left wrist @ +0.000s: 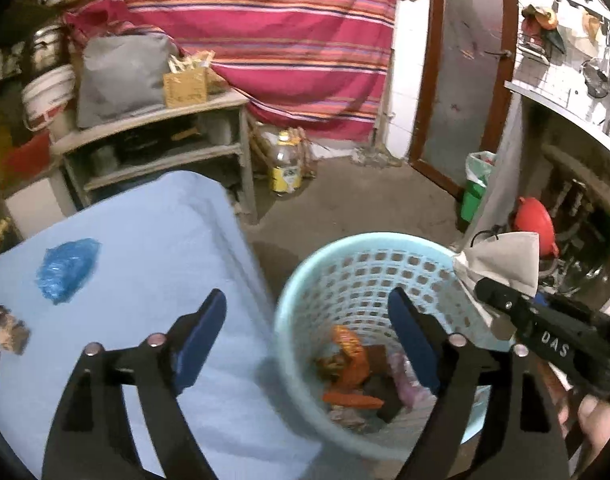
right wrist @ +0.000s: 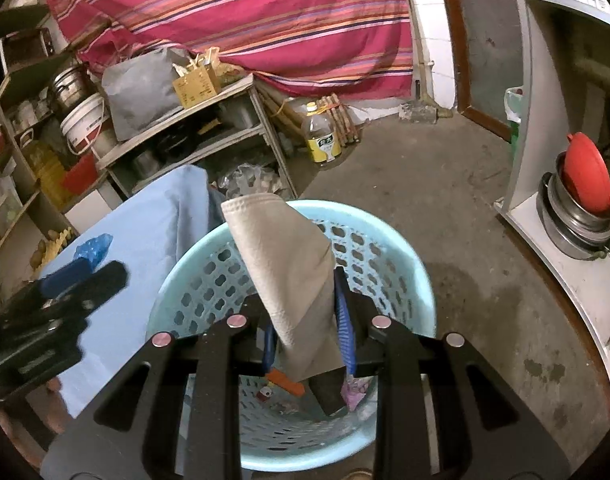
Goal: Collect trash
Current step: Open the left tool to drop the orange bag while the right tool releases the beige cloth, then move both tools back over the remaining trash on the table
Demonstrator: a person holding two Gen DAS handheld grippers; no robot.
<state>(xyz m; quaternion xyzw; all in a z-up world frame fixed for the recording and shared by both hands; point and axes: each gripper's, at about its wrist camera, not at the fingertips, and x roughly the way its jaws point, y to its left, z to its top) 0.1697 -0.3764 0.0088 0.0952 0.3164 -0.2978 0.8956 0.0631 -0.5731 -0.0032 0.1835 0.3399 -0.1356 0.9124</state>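
Observation:
A light blue perforated basket (left wrist: 357, 268) (right wrist: 389, 264) stands on the floor beside a table with a light blue cloth (left wrist: 145, 232) (right wrist: 153, 220). Orange wrappers (left wrist: 347, 354) and other scraps lie inside it. My right gripper (right wrist: 305, 320) is shut on a beige paper napkin (right wrist: 289, 264) above the basket; it also shows in the left wrist view (left wrist: 505, 256). My left gripper (left wrist: 305, 316) is open and empty over the table edge and basket rim. A crumpled blue plastic bag (left wrist: 67, 268) (right wrist: 93, 250) and some wrappers (left wrist: 9, 334) lie on the table.
A wooden shelf unit (left wrist: 157, 140) with a grey bag and a box stands behind the table. An oil bottle (left wrist: 285, 168) stands on the concrete floor. A counter (right wrist: 577, 264) with metal pots and a red lid is at the right. A green bin (left wrist: 475, 192) stands by the door.

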